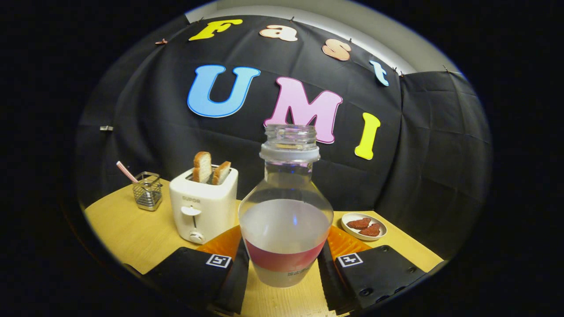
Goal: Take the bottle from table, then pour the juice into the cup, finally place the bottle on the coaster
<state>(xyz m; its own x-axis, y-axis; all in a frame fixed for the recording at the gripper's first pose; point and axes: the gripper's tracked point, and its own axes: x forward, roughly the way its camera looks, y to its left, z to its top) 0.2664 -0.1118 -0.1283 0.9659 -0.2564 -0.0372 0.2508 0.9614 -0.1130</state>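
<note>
Bottle held upright between the fingers

Bottle (285,211) sits right between my gripper's (284,264) two fingers, and I read both pads as pressing against its lower sides, so I call it a grasp on the bottle. It stands upright, uncapped, its open threaded neck above the fingers. Pale, cloudy juice fills it to roughly the shoulder, and a red label band wraps the body low down, level with my fingertips. Whether its base touches the wooden table (128,229) or hangs just clear of it, I cannot tell.

Beyond my left finger stands a white toaster (203,210) with two slices of toast (210,169) sticking out of its slots. Further out past the toaster, a small wire basket (147,191) holds a striped straw (127,172) leaning outward. Beyond my right finger, a small white plate (364,226) carries two dark red pieces of food. Something orange (224,242) shows on both sides behind the bottle, just ahead of the fingers, but I cannot make out what it is.
</note>
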